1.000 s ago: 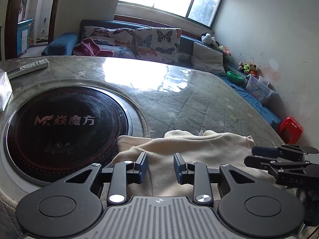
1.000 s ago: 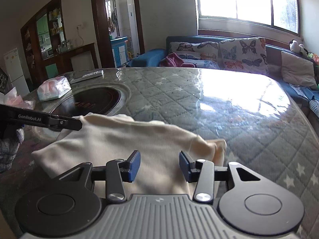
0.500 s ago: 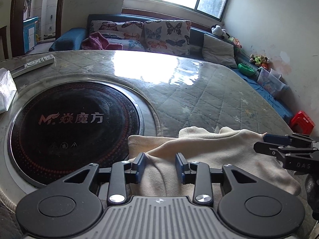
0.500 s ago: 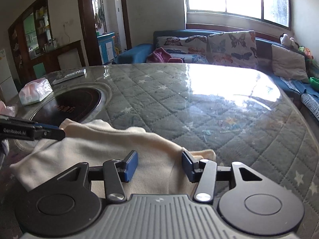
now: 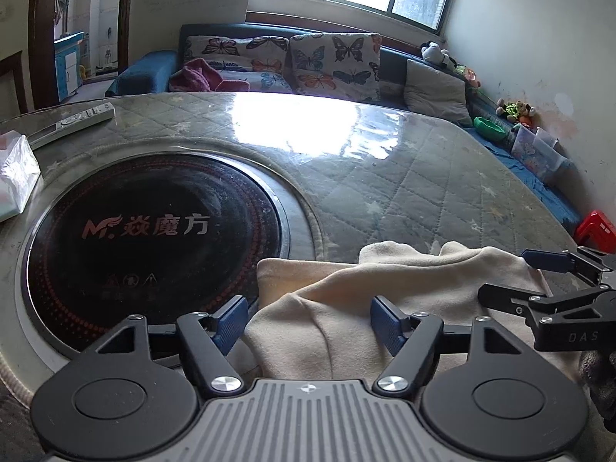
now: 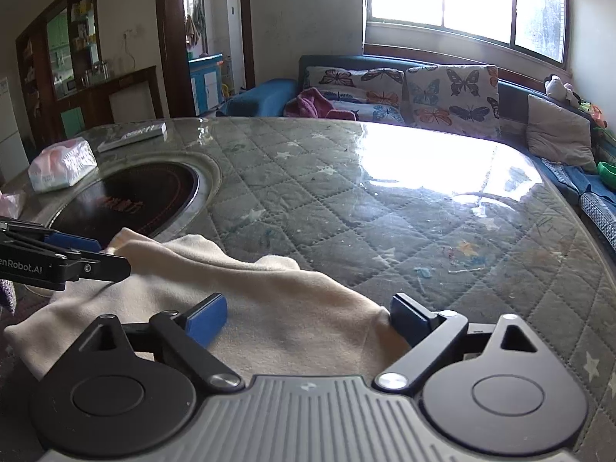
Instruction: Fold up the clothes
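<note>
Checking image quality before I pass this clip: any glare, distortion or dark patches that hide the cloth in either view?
Left wrist view: window glare whitens the far table, well behind the cloth, which is evenly lit and sharp; fisheye bends the edges. Right wrist view: the same glare sits on the table's far right, the cloth is clear, and the corners fall dark.

Big round table [image 6: 385, 200] with a shiny quilted cover, black cooker ring [image 5: 150, 231], cream cloth [image 6: 269, 308], tissue pack [image 6: 61, 163], remote [image 5: 73, 125]
</note>
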`<state>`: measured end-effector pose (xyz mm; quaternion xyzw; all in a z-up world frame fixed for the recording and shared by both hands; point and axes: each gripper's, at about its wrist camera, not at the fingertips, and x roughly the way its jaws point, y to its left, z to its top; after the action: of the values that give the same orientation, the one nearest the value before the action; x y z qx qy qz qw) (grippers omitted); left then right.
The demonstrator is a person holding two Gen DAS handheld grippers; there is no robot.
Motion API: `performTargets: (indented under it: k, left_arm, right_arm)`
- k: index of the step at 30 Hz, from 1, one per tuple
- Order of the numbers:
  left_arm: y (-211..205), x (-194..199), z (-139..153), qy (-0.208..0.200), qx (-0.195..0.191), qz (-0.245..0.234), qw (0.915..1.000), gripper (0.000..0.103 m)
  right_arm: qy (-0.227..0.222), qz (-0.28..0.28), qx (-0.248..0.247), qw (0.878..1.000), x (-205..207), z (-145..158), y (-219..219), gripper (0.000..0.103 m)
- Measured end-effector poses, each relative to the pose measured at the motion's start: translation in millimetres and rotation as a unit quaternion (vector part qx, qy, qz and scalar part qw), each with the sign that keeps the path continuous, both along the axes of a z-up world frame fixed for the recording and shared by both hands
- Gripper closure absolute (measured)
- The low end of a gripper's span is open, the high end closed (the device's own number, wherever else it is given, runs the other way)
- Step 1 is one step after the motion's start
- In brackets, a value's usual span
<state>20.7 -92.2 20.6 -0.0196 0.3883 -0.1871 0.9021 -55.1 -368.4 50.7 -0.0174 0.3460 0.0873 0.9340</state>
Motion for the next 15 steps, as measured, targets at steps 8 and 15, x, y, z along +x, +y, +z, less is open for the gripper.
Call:
performTargets:
  k: [8,15]
  left_arm:
    - [3,2,-4,0.001,0.009,0.012,0.9999,0.008]
    - [6,2,-8,0.001,0.006,0.013,0.9999,0.0]
  right_arm:
    - [0.014,-0.003,-0.017,1.0,5,-5,6,0.0]
    - [0.032,-0.01,-0.005,0.999,12,-7,4,0.0]
